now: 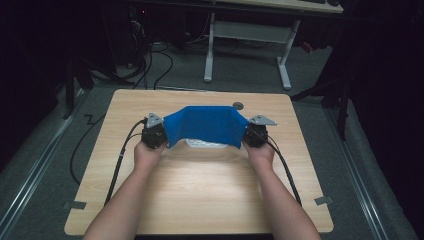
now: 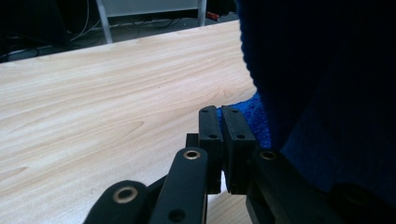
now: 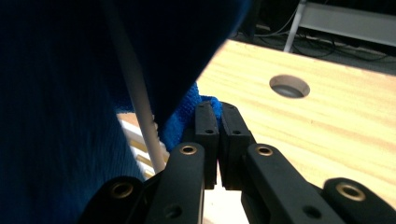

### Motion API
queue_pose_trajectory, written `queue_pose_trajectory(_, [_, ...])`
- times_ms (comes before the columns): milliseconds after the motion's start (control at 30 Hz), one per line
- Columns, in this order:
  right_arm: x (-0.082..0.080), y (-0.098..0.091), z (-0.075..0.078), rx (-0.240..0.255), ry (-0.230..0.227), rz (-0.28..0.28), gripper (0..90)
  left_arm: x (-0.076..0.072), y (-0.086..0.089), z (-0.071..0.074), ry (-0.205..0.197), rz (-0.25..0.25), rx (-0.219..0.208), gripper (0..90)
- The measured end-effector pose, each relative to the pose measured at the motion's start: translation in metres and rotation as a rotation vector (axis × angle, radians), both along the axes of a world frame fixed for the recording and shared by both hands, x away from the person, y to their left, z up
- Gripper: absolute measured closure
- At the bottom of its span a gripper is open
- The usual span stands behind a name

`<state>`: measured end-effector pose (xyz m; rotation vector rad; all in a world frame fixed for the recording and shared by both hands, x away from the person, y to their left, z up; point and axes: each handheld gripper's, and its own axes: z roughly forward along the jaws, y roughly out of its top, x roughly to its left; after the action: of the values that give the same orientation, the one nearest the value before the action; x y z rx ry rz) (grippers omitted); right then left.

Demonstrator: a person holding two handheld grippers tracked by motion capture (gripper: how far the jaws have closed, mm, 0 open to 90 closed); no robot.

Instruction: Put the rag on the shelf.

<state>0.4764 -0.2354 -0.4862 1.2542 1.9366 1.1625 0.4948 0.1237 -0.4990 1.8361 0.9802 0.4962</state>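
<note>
I hold the blue cloth (image 1: 206, 125) lifted over the table (image 1: 200, 200), left gripper (image 1: 159, 134) pinching one corner, right gripper (image 1: 250, 134) pinching the other.

The blue cloth (image 1: 206, 125) looks like nubbly, matt terry, perhaps microfibre, over a smooth pale wood-grain table (image 1: 200, 195); the gripper fingers (image 2: 233, 140) are matt black plastic.

Bench (image 1: 200, 190): light wood-grain top, rounded corners, set on grey floor (image 1: 45, 165). Round hole (image 1: 238, 105) seen near far edge, right of centre; same hole (image 3: 289, 86) seen in right gripper view. Two small grey tabs fixed at near corners, left tab (image 1: 74, 205) and right tab (image 1: 323, 200). White flat item (image 1: 205, 143) partly seen on bench surface at centre, mostly covered; kind cannot be told. Near half of top bare wood.
</note>
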Motion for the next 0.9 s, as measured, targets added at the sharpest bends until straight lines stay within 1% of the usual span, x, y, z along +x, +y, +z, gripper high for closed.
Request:
queue_pose_trajectory(67, [0.000, -0.001, -0.002, 0.000, 0.003, 0.001, 88.6, 0.000, 0.000, -0.002, 0.005, 0.000, 0.001, 87.5])
queue_pose_trajectory(100, [0.000, -0.001, -0.005, 0.004, 0.012, -0.006, 88.5, 0.000, 0.000, -0.003, 0.008, 0.000, 0.001, 87.5])
queue_pose_trajectory(200, [-0.001, -0.002, -0.010, 0.000, 0.023, -0.006, 88.5, -0.001, -0.002, -0.007, 0.018, -0.005, -0.003, 87.3])
queue_pose_trajectory(267, [-0.001, -0.002, -0.010, -0.001, 0.026, -0.007, 88.5, -0.001, -0.002, -0.008, 0.023, -0.009, 0.000, 87.3])
queue_pose_trajectory(333, [-0.001, -0.003, -0.014, 0.004, 0.027, -0.011, 88.4, -0.002, -0.003, -0.010, 0.025, -0.013, -0.002, 86.9])
queue_pose_trajectory(433, [-0.001, -0.005, -0.016, 0.006, 0.031, -0.013, 87.8, -0.002, -0.004, -0.012, 0.034, -0.018, -0.015, 85.9])
queue_pose_trajectory(467, [-0.002, -0.006, -0.017, 0.013, 0.036, -0.012, 86.5, -0.002, -0.003, -0.011, 0.034, -0.018, -0.017, 84.8])
queue_pose_trajectory(533, [-0.003, -0.008, -0.017, 0.014, 0.038, -0.015, 84.4, -0.002, -0.002, -0.010, 0.034, -0.014, -0.017, 82.6])
queue_pose_trajectory(600, [-0.003, -0.009, -0.014, 0.009, 0.035, -0.018, 79.9, -0.002, -0.001, -0.009, 0.032, -0.003, -0.018, 78.3])
queue_pose_trajectory(700, [-0.003, -0.011, -0.012, 0.010, 0.030, -0.025, 77.7, -0.002, 0.001, -0.006, 0.025, 0.008, -0.022, 76.2])
queue_pose_trajectory(733, [-0.003, -0.012, -0.009, 0.016, 0.026, -0.029, 75.8, -0.003, 0.003, -0.003, 0.021, 0.018, -0.021, 72.8])
queue_pose_trajectory(767, [-0.003, -0.012, -0.009, 0.016, 0.026, -0.029, 75.8, -0.003, 0.003, -0.003, 0.021, 0.018, -0.021, 71.0])
queue_pose_trajectory(833, [-0.004, -0.013, -0.007, 0.016, 0.020, -0.034, 73.7, -0.003, 0.006, 0.000, 0.021, 0.029, -0.026, 70.2])
queue_pose_trajectory(900, [-0.004, -0.015, -0.005, 0.018, 0.018, -0.037, 72.5, -0.003, 0.009, 0.003, 0.014, 0.035, -0.023, 68.9])
